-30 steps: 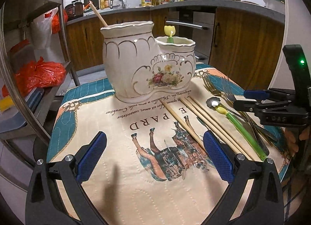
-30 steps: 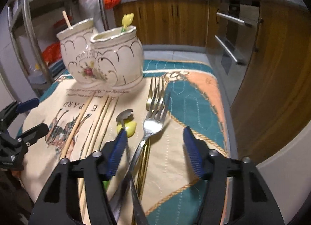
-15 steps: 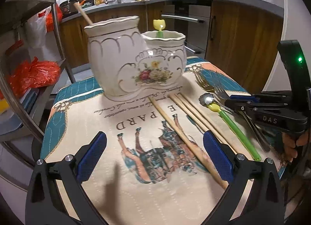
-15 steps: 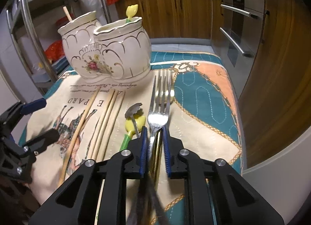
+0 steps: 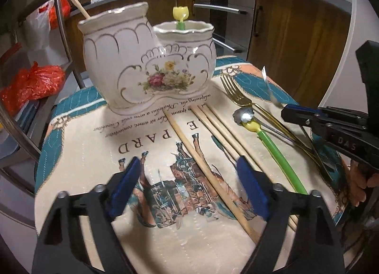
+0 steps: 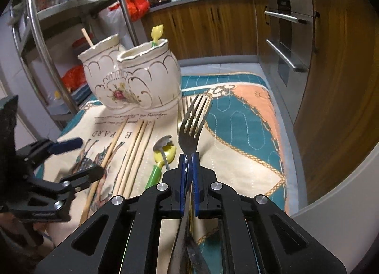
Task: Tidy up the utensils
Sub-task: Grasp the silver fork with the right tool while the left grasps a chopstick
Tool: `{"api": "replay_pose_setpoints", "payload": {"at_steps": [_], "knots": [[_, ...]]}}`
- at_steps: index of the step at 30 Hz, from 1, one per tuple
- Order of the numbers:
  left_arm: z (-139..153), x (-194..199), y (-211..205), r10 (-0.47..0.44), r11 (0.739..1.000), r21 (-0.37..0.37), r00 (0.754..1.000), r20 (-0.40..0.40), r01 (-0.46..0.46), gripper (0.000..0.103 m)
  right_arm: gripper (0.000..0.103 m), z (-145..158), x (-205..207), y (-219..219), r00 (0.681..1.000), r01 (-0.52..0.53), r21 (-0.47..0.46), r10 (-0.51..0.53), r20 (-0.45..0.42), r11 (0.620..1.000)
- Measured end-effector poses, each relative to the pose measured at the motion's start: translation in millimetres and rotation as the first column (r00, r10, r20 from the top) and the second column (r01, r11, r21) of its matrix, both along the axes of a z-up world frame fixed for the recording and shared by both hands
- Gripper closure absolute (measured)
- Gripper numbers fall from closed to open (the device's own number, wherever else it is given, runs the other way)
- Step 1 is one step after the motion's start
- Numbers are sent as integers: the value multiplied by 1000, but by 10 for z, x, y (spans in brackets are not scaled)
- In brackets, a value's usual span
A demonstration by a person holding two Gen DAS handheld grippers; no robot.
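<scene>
The right hand-held gripper (image 6: 188, 155) is pinching the silver fork (image 6: 190, 127) by its neck, blue pads pressed against it, with the tines raised ahead of the fingertips above the printed cloth (image 6: 239, 131). Just left of its fingers lie the yellow-and-green spoon (image 6: 163, 155) and a row of wooden chopsticks (image 6: 136, 148); a gold fork (image 5: 236, 93) lies just beyond. Farther ahead and left stands the white ceramic utensil holder (image 6: 132, 79), with one chopstick and a yellow-topped utensil already inside. The left hand-held gripper (image 5: 189, 188) hovers spread wide over the cloth, a single chopstick (image 5: 208, 169) running between its fingers.
</scene>
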State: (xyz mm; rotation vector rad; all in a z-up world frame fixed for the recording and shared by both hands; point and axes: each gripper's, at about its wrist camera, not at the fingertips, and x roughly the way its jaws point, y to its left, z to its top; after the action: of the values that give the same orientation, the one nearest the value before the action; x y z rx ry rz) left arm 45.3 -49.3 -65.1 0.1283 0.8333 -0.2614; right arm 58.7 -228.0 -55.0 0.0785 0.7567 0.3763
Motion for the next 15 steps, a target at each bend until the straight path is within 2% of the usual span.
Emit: {"api": "replay_pose_setpoints", "payload": {"at_steps": [3, 6, 8, 10, 15], "knots": [[-52, 57, -29, -5, 1000, -4, 1000, -30, 5, 51, 97, 38, -41, -15, 1000, -7, 15, 6, 24, 1000], [-75, 98, -69, -3, 1000, 29, 1000, -31, 4, 59, 97, 66, -74, -9, 999, -7, 12, 6, 45, 1000], [-69, 112, -62, -1, 1000, 29, 999, -32, 2, 70, 97, 102, -108, -23, 998, -11, 27, 9, 67, 1000], [-69, 117, -40, -3, 1000, 23, 999, -35, 4, 89, 97, 131, -141, -31, 996, -12, 32, 9, 86, 999], [-49, 122, 109, -9, 1000, 9, 999, -43, 10, 94, 97, 221, -221, -30, 990, -25, 52, 17, 139, 998]]}}
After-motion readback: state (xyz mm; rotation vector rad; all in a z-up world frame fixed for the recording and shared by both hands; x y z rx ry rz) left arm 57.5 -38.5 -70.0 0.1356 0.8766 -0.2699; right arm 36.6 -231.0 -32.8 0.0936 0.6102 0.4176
